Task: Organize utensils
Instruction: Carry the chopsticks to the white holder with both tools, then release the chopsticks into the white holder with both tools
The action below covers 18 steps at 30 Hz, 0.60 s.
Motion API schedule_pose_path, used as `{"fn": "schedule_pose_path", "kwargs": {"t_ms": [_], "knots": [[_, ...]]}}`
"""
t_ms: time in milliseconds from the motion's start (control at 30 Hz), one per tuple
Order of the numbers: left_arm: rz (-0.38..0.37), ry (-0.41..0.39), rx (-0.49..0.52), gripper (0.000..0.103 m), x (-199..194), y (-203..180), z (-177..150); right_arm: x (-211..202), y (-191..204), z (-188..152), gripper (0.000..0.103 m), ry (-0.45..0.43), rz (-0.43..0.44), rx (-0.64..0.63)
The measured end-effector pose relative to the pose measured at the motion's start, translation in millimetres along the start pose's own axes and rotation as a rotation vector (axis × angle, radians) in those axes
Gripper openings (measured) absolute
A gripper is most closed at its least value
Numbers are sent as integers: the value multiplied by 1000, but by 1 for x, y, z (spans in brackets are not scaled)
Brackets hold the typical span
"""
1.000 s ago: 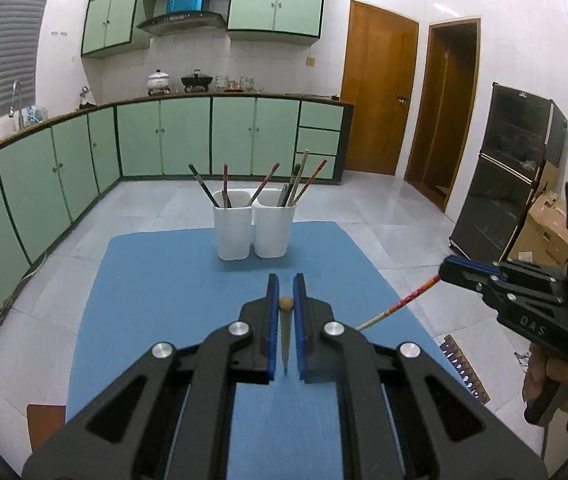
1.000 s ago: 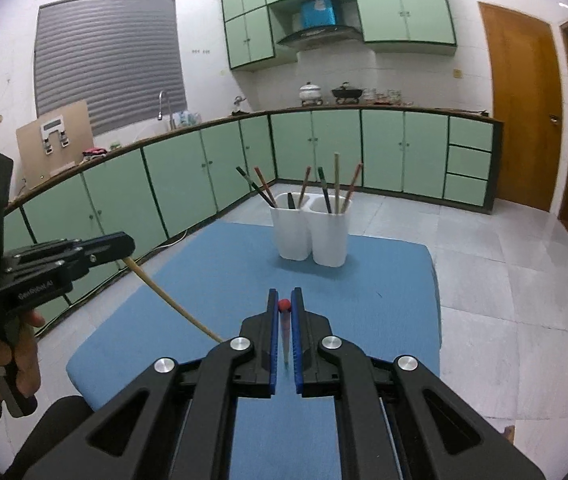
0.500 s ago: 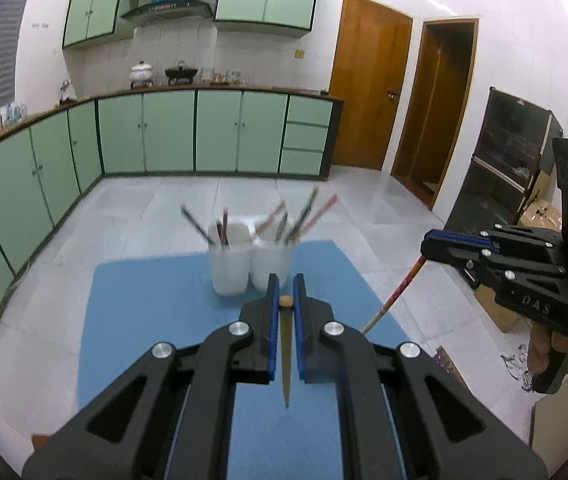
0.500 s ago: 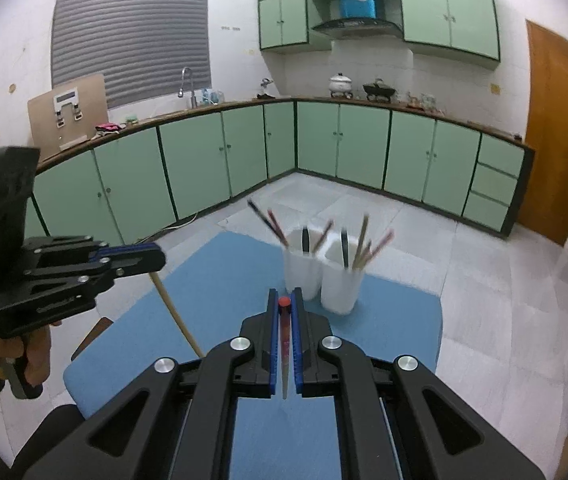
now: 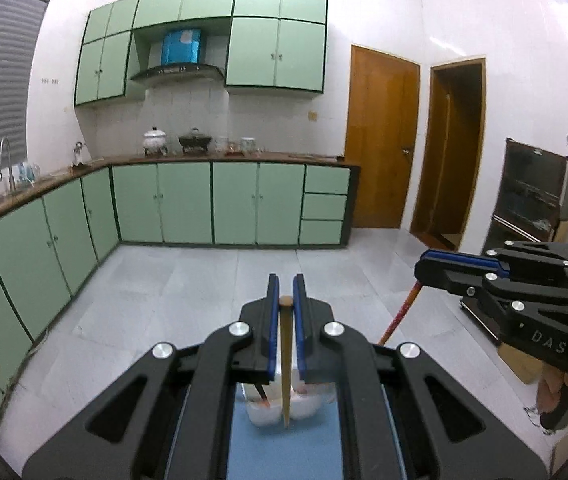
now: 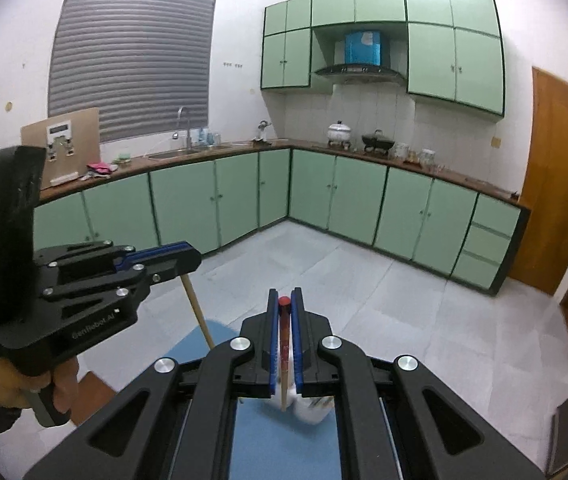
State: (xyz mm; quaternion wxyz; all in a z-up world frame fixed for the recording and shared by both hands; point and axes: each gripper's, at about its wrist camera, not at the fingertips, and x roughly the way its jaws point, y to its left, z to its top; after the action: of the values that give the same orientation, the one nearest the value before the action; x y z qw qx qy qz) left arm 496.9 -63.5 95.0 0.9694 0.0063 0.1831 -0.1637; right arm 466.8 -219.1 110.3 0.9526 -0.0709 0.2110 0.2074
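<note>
My left gripper (image 5: 286,292) is shut on a tan wooden chopstick (image 5: 285,364) that hangs down between the jaws. Its tip is above the two white utensil cups (image 5: 284,410), which show only through the gap under the jaws. My right gripper (image 6: 284,304) is shut on a red-topped chopstick (image 6: 284,360), its tip over the white cups (image 6: 308,408). The right gripper also shows in the left wrist view (image 5: 428,270) with its red chopstick (image 5: 400,312). The left gripper shows in the right wrist view (image 6: 191,258) with its tan chopstick (image 6: 197,312).
The blue mat (image 5: 284,452) lies below both grippers on the table. Green kitchen cabinets (image 5: 187,200) line the far walls. Wooden doors (image 5: 382,136) and a dark glass cabinet (image 5: 532,196) stand at the right. Grey tile floor lies beyond the table.
Both grippers have risen and tilted up, each still holding its chopstick. The cups dropped from the middle of the views to the bottom, mostly hidden behind the jaws.
</note>
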Motion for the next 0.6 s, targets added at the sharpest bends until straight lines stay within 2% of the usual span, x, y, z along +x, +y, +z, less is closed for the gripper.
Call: {"fn": "schedule_pose_path", "kwargs": {"t_ms": [100, 200, 400, 533, 600], "knots": [[25, -7, 8, 6, 27, 2, 15, 25, -9, 13, 6, 6, -33, -13], [28, -3, 9, 6, 58, 7, 15, 60, -20, 7, 6, 41, -38, -6], [22, 43, 9, 6, 124, 14, -25, 135, -33, -41, 6, 128, -19, 42], [17, 113, -8, 7, 154, 20, -64, 173, -41, -77, 6, 199, -17, 67], [25, 125, -11, 9, 157, 26, -70, 175, -45, -83, 14, 197, -20, 87]]}}
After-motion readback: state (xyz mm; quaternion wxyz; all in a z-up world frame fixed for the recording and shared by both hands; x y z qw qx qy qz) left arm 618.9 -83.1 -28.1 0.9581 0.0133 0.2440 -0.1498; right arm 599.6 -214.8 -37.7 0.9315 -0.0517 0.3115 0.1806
